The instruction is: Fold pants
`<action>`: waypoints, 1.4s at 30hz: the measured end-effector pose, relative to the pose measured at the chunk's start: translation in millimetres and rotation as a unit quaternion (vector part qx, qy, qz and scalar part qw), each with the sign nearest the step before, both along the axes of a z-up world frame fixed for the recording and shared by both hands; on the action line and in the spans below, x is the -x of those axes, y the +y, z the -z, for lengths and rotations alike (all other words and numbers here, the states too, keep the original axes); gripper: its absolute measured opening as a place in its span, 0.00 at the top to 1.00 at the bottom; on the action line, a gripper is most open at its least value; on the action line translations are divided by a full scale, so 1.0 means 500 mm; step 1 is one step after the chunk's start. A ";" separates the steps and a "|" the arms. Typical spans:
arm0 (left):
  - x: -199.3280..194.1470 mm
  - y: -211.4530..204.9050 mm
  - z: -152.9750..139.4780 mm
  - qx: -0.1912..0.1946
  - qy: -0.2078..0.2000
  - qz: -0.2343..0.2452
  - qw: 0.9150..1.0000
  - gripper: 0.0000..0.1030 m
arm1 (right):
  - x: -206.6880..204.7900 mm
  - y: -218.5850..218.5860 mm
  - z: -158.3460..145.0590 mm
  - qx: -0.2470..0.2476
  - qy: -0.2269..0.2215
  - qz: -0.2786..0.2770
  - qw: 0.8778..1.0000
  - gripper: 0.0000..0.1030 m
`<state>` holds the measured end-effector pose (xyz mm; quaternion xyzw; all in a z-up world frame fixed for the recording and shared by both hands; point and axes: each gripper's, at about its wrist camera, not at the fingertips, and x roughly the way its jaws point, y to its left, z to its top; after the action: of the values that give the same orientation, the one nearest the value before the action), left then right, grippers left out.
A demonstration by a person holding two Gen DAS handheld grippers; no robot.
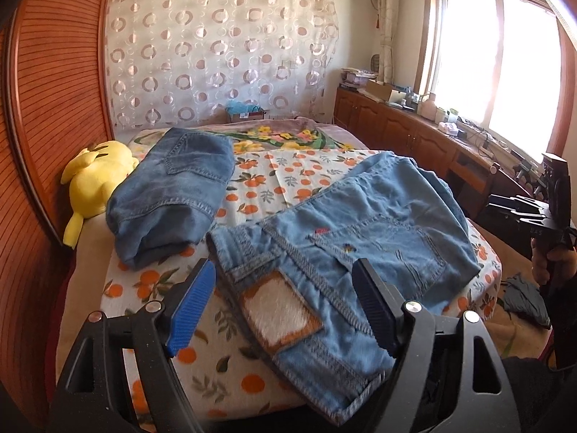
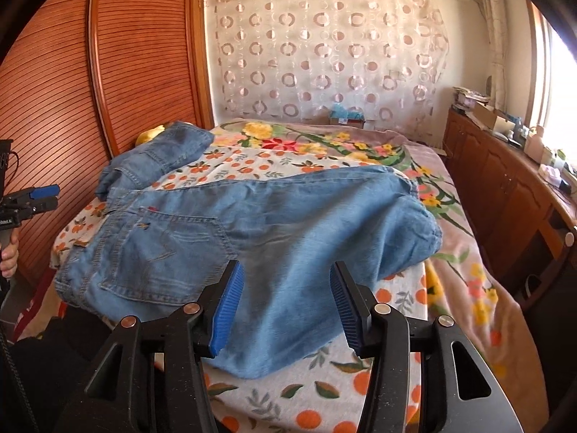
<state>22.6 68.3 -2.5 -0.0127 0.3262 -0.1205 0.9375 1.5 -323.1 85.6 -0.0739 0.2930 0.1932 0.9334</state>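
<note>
Light blue jeans (image 1: 378, 223) lie spread across the bed, waistband and a white-and-orange patch nearest the left wrist camera. My left gripper (image 1: 285, 267) stands open over that waistband end, and its pads do not touch the cloth. In the right wrist view the same jeans (image 2: 270, 216) stretch from the back pocket at left to a bunched leg at right. My right gripper (image 2: 285, 267) is open just above the near fold of denim, pads apart from it. Each gripper also appears in the other's view: the right gripper (image 1: 541, 209) and the left gripper (image 2: 39, 195), both hand-held.
A darker pair of folded jeans (image 1: 173, 187) sits at the bed's far left beside a yellow plush toy (image 1: 97, 176). The orange-print blanket (image 1: 288, 180) covers the bed. A slatted wooden panel (image 1: 54, 108) stands at left, and wooden cabinets (image 1: 414, 133) run under the window.
</note>
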 end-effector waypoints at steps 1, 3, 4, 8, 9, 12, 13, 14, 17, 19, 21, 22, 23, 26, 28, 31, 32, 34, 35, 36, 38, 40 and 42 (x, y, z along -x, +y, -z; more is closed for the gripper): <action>-0.016 -0.009 0.001 -0.001 0.000 0.004 1.000 0.23 | -0.010 -0.004 0.004 0.001 0.001 0.005 1.000 0.49; -0.047 -0.029 0.002 -0.005 -0.001 0.014 1.000 0.23 | -0.035 -0.012 0.013 0.005 0.004 0.014 1.000 0.49; -0.067 -0.041 0.002 -0.009 -0.002 0.018 1.000 0.23 | -0.048 -0.018 0.017 0.007 0.005 0.020 1.000 0.49; -0.140 -0.081 0.006 -0.009 -0.001 0.038 0.999 0.23 | -0.110 -0.041 0.023 0.008 0.009 0.043 0.999 0.49; -0.158 -0.089 0.007 -0.008 0.001 0.041 0.999 0.23 | -0.126 -0.046 0.023 0.007 0.010 0.047 0.999 0.49; -0.210 -0.117 0.010 -0.003 0.010 0.054 0.999 0.23 | -0.177 -0.053 0.022 0.007 0.016 0.061 0.998 0.48; -0.228 -0.126 0.011 -0.003 0.012 0.057 0.998 0.23 | -0.196 -0.056 0.023 0.008 0.018 0.065 0.998 0.48; -0.243 -0.133 0.013 -0.004 0.014 0.062 0.998 0.23 | -0.211 -0.054 0.021 0.009 0.019 0.068 0.997 0.48; -0.299 -0.161 0.027 -0.011 0.023 0.076 0.997 0.23 | -0.262 -0.051 0.022 0.012 0.022 0.074 0.997 0.48; -0.333 -0.173 0.040 -0.013 0.031 0.082 0.996 0.23 | -0.298 -0.049 0.023 0.013 0.025 0.075 0.997 0.48; -0.363 -0.181 0.052 -0.013 0.038 0.086 0.995 0.23 | -0.340 -0.047 0.024 0.016 0.029 0.077 0.996 0.48; -0.373 -0.184 0.058 -0.015 0.040 0.086 0.995 0.23 | -0.360 -0.046 0.026 0.018 0.032 0.079 0.996 0.48; -0.384 -0.189 0.066 -0.017 0.042 0.086 0.995 0.23 | -0.379 -0.044 0.028 0.021 0.035 0.080 0.996 0.48; -0.414 -0.190 0.090 -0.015 0.052 0.082 0.995 0.23 | -0.440 -0.039 0.032 0.027 0.045 0.084 0.995 0.48; -0.427 -0.183 0.106 -0.009 0.061 0.078 0.995 0.23 | -0.480 -0.038 0.036 0.028 0.054 0.086 0.994 0.48; -0.437 -0.172 0.125 0.003 0.074 0.072 0.995 0.23 | -0.543 -0.040 0.048 0.023 0.072 0.093 0.993 0.48; -0.440 -0.169 0.130 0.007 0.077 0.070 0.995 0.23 | -0.558 -0.044 0.051 0.019 0.079 0.095 0.992 0.48; -0.441 -0.164 0.133 0.008 0.077 0.060 0.995 0.23 | -0.588 -0.045 0.063 0.012 0.095 0.099 0.991 0.48; -0.437 -0.161 0.134 0.007 0.073 0.053 0.996 0.23 | -0.603 -0.047 0.068 0.008 0.102 0.102 0.990 0.48; -0.436 -0.160 0.135 0.006 0.070 0.049 0.996 0.23 | -0.616 -0.049 0.071 0.003 0.107 0.103 0.989 0.48; -0.427 -0.161 0.133 -0.001 0.058 0.038 0.998 0.23 | -0.639 -0.054 0.074 -0.011 0.120 0.102 0.988 0.48; -0.421 -0.161 0.129 -0.005 0.047 0.033 0.998 0.23 | -0.651 -0.063 0.074 -0.021 0.126 0.103 0.987 0.48; -0.420 -0.161 0.129 -0.005 0.043 0.033 0.999 0.23 | -0.657 -0.072 0.070 -0.028 0.134 0.101 0.985 0.49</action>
<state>232.8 -12.3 -66.8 -0.0020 0.3668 -0.1494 0.9182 330.0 -358.9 50.7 0.0088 0.4161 0.1145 0.9021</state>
